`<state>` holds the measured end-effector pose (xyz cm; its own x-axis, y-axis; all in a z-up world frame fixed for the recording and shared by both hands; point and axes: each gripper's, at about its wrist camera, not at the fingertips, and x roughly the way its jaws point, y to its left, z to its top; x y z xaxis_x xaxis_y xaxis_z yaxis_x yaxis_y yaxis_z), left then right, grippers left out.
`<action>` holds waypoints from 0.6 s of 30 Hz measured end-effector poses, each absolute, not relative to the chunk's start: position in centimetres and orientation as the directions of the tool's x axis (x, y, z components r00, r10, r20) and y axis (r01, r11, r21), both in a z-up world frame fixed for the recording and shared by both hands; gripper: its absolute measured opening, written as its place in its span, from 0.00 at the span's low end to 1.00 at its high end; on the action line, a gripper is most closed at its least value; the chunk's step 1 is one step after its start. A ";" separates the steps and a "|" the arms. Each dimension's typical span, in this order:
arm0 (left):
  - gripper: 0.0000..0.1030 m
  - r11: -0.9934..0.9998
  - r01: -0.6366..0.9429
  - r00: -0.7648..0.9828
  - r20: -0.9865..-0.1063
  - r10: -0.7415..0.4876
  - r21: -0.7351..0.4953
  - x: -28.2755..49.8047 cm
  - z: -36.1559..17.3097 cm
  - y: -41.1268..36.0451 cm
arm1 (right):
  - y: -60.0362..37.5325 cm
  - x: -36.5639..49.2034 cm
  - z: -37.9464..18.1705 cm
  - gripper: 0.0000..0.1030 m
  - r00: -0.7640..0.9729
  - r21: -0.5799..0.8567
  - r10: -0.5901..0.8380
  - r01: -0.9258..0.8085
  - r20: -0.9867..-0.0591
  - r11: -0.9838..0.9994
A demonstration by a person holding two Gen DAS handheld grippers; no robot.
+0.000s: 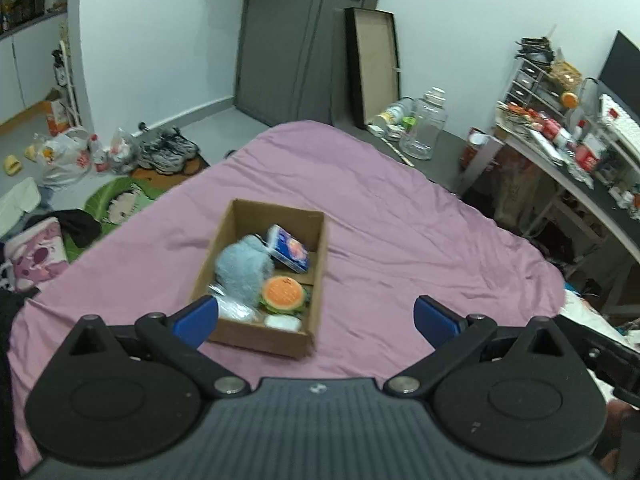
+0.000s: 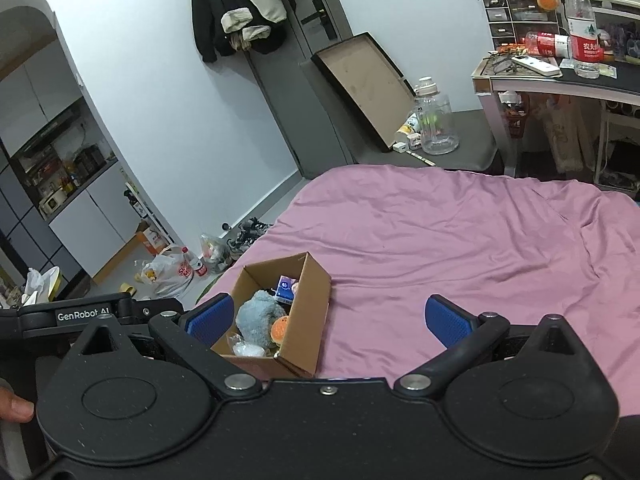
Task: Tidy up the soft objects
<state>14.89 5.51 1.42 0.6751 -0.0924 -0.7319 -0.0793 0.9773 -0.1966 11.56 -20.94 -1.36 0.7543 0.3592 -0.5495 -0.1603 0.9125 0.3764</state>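
Box: cardboard box (image 1: 256, 336) sits on the pink bed (image 1: 400, 220), packed with a blue plush (image 1: 244, 268), burger toy (image 1: 283, 294), tissue pack (image 1: 289, 249) and white bundles.
Risk: box is light on soft bedding; a careless nudge from a finger could tip it or spill the toys.
Left gripper (image 1: 316, 318): fingers spread wide, empty, hovering just above the box's near edge.
Right gripper (image 2: 330, 320): fingers released, empty, raised beside the box, angled down.

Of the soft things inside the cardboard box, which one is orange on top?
The round burger-shaped toy, at the near end of the cardboard box. The fluffy toy is pale blue, and the tissue pack is blue and white.
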 end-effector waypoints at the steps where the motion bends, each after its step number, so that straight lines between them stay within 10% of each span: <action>1: 1.00 0.976 -0.077 0.676 -0.730 -0.099 -0.204 14.5 1.5 5.2 | -21.2 11.2 -1.3 1.00 0.756 0.374 0.357 -0.160 -0.549 0.913; 18: 1.00 0.985 -0.099 0.708 -0.706 -0.028 -0.139 9.0 3.1 2.8 | -26.6 6.1 -1.2 1.00 0.781 0.356 0.315 -0.128 -0.539 0.926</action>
